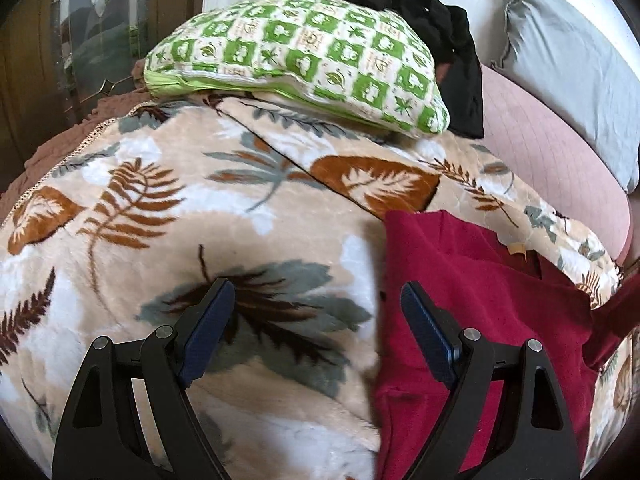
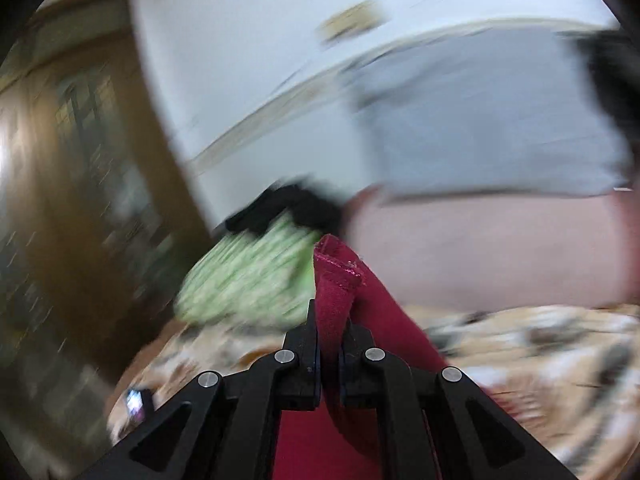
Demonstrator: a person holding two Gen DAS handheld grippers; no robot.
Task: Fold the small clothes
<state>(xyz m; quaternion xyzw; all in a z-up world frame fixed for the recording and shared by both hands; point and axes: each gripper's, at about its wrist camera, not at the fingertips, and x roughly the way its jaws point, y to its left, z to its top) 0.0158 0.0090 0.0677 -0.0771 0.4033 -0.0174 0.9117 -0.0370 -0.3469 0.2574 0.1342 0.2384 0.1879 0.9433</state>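
A dark red garment [image 1: 472, 304] lies on a leaf-patterned blanket [image 1: 168, 216], at the right of the left wrist view. My left gripper [image 1: 318, 292] is open and empty, hovering over the garment's left edge, its right finger above the red cloth. My right gripper [image 2: 331, 320] is shut on a hemmed edge of the red garment [image 2: 340, 276] and holds it lifted above the blanket [image 2: 540, 344]. The right wrist view is blurred by motion.
A green-and-white checked pillow [image 1: 304, 60] lies at the back of the blanket, with black clothing [image 1: 436, 20] behind it. A grey pillow [image 1: 568, 64] and pink sheet [image 1: 552, 168] lie to the right. A wooden cabinet [image 1: 36, 40] stands left.
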